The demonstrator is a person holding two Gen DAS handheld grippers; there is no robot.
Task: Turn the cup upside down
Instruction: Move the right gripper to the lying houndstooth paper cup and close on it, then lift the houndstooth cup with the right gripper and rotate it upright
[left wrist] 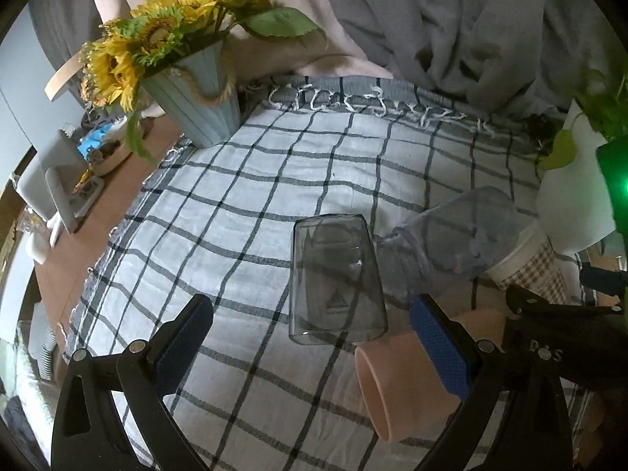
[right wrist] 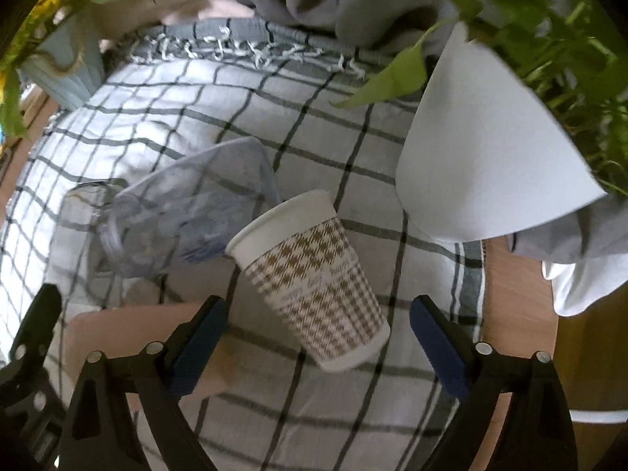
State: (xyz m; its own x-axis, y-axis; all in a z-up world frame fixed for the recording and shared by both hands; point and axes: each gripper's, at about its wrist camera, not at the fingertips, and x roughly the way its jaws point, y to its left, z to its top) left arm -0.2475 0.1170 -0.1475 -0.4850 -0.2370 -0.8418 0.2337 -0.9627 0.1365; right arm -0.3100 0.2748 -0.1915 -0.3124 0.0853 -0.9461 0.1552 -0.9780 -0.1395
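Observation:
A smoky clear glass cup (left wrist: 335,278) stands upside down on the checked cloth (left wrist: 235,204), just ahead of my open left gripper (left wrist: 314,337), untouched. A bluish clear plastic cup (left wrist: 451,235) lies on its side to the right; it also shows in the right wrist view (right wrist: 188,212). A paper cup with brown houndstooth print (right wrist: 314,278) sits tilted, its wide end nearer, just ahead of my open, empty right gripper (right wrist: 318,341). A pink cup (left wrist: 404,376) lies on its side behind my left gripper's right finger (left wrist: 439,349).
A blue vase of sunflowers (left wrist: 196,94) stands at the back left. A white pot with a green plant (right wrist: 482,157) stands at the right. Grey fabric (left wrist: 431,19) lies behind the cloth. Bare wooden table (right wrist: 518,302) shows at the right edge.

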